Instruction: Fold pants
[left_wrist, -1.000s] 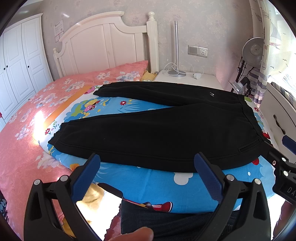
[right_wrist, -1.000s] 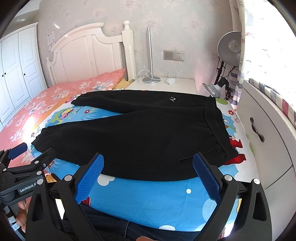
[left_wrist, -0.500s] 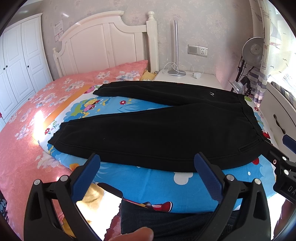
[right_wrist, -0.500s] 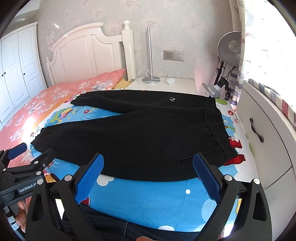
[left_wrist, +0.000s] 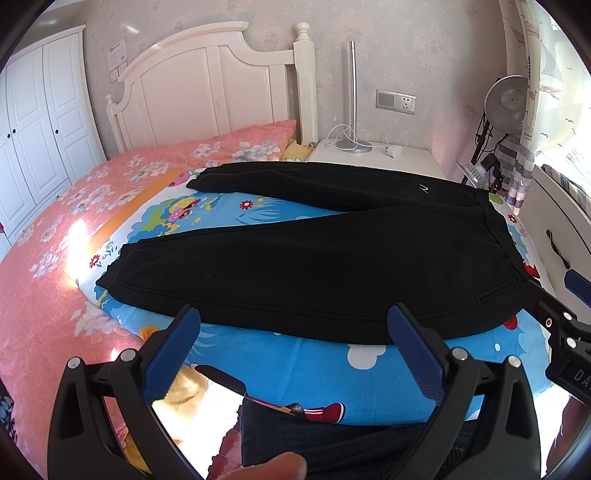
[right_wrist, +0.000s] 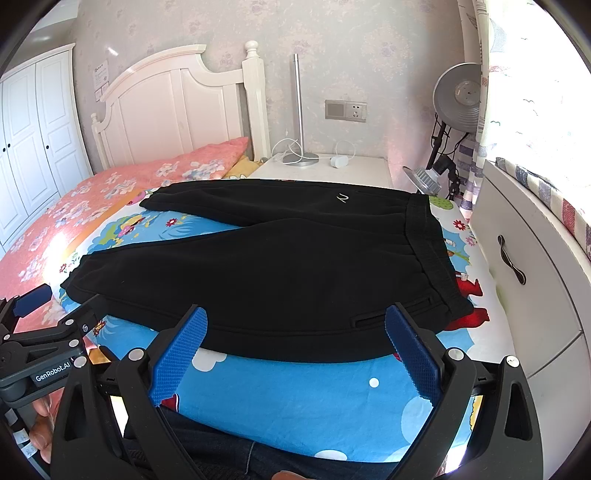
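Observation:
Black pants (left_wrist: 314, 266) (right_wrist: 280, 269) lie flat on a blue cartoon-print sheet (left_wrist: 295, 365) on the bed, waistband to the right, both legs spread leftward in a V. My left gripper (left_wrist: 295, 350) hovers open just short of the near leg's hem edge, holding nothing. My right gripper (right_wrist: 293, 347) is open too, above the near edge of the pants by the pocket slit (right_wrist: 391, 314). Each gripper shows in the other's view: the right one (left_wrist: 569, 332) at the right edge, the left one (right_wrist: 40, 332) at the left edge.
A pink floral bedspread (left_wrist: 48, 258) covers the bed's left side. White headboard (left_wrist: 207, 92), nightstand (right_wrist: 325, 168) with a lamp base and cable, a fan (right_wrist: 458, 99), and a white drawer unit (right_wrist: 524, 266) hard against the bed's right side. A person's dark-trousered legs (left_wrist: 332, 435) are below.

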